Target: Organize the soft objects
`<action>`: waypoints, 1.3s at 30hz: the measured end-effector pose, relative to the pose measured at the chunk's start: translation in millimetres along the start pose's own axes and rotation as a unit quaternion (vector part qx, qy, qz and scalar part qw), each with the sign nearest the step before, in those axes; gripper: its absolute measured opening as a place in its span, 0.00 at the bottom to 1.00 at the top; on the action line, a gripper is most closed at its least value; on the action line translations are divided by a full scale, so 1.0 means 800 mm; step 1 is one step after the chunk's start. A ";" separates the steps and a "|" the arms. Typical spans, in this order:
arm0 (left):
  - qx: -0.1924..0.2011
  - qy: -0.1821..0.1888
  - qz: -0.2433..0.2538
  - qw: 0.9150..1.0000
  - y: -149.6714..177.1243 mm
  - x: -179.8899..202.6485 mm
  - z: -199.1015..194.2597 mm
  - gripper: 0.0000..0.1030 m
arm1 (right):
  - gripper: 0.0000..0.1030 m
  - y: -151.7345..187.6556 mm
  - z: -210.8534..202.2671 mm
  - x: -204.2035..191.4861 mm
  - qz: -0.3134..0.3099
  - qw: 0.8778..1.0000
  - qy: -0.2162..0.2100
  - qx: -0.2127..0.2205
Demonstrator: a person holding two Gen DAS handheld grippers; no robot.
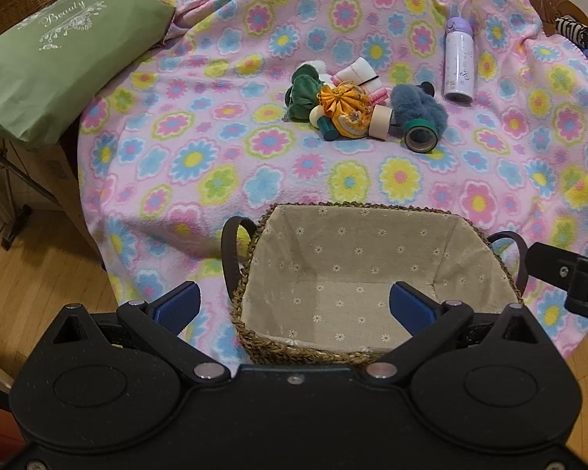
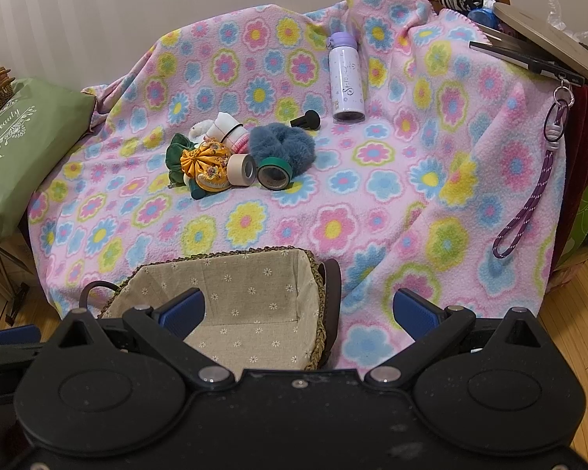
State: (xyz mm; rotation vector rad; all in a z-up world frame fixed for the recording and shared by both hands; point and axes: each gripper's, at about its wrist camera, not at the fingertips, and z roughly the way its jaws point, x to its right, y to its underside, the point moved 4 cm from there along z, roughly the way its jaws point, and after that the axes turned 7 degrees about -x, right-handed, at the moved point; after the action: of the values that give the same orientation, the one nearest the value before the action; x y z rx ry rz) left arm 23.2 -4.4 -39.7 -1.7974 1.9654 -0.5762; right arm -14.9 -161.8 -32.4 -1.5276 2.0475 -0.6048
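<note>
flowered blanket (image 1: pixel 215 180) carries lined basket (image 1: pixel 475 231), lilac bottle (image 1: pixel 458 63), cluster of scrunchies and tape rolls (image 1: pixel 356 111).

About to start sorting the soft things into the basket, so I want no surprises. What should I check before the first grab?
1. Lined woven basket holds nothing: ok.
2. Left gripper jaws open, holding nothing: ok.
3. Right gripper jaws open, holding nothing: ok.
4. Fluffy blue scrunchie top uncovered: ok.
5. Scrunchie apart from the green tape roll: not ok, touching.
6. Green fabric scrunchie free of the pile: not ok, orange fabric flower overlaps it.
</note>
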 end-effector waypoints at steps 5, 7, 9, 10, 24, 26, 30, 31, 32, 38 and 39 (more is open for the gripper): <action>0.010 0.005 0.003 1.000 -0.002 0.001 -0.005 0.97 | 1.00 0.003 0.001 0.000 0.001 1.000 0.000 0.000; 0.011 0.007 0.005 1.000 -0.004 0.002 -0.007 0.97 | 1.00 0.004 0.001 0.000 0.001 1.000 0.001 -0.001; 0.010 0.007 0.007 1.000 -0.003 0.003 -0.006 0.97 | 1.00 0.004 0.003 0.000 0.002 1.000 0.001 -0.004; 0.007 0.008 0.008 1.000 -0.003 0.003 -0.006 0.97 | 1.00 0.004 0.003 0.000 0.002 1.000 0.001 -0.004; -0.025 0.055 0.022 0.998 -0.003 0.013 0.008 0.92 | 1.00 -0.001 0.019 0.003 -0.005 1.000 0.003 -0.001; -0.033 0.068 0.021 0.997 -0.005 0.014 0.013 0.88 | 1.00 -0.004 0.025 0.003 -0.006 1.000 0.005 -0.001; -0.036 0.085 0.022 0.996 -0.012 0.012 0.015 0.88 | 0.99 -0.014 0.036 0.001 -0.009 1.000 0.010 0.004; -0.033 0.085 0.023 0.996 -0.014 0.012 0.015 0.88 | 0.99 -0.017 0.039 0.001 -0.010 1.000 0.009 0.004; -0.029 0.084 0.025 0.996 -0.018 0.010 0.014 0.88 | 0.99 -0.020 0.043 0.002 -0.010 1.000 0.006 0.003; -0.011 0.072 0.019 0.997 -0.054 -0.005 0.020 0.88 | 0.99 -0.053 0.066 0.002 -0.004 1.000 -0.001 -0.001; -0.008 0.068 0.017 0.997 -0.063 -0.008 0.023 0.88 | 0.99 -0.059 0.072 0.002 -0.006 1.000 0.001 -0.002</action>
State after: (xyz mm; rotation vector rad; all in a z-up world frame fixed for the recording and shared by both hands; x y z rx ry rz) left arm 75.5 -2.6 -26.5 -1.7721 2.0918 -0.6909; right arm 56.0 -178.8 -47.4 -1.5428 2.0443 -0.6057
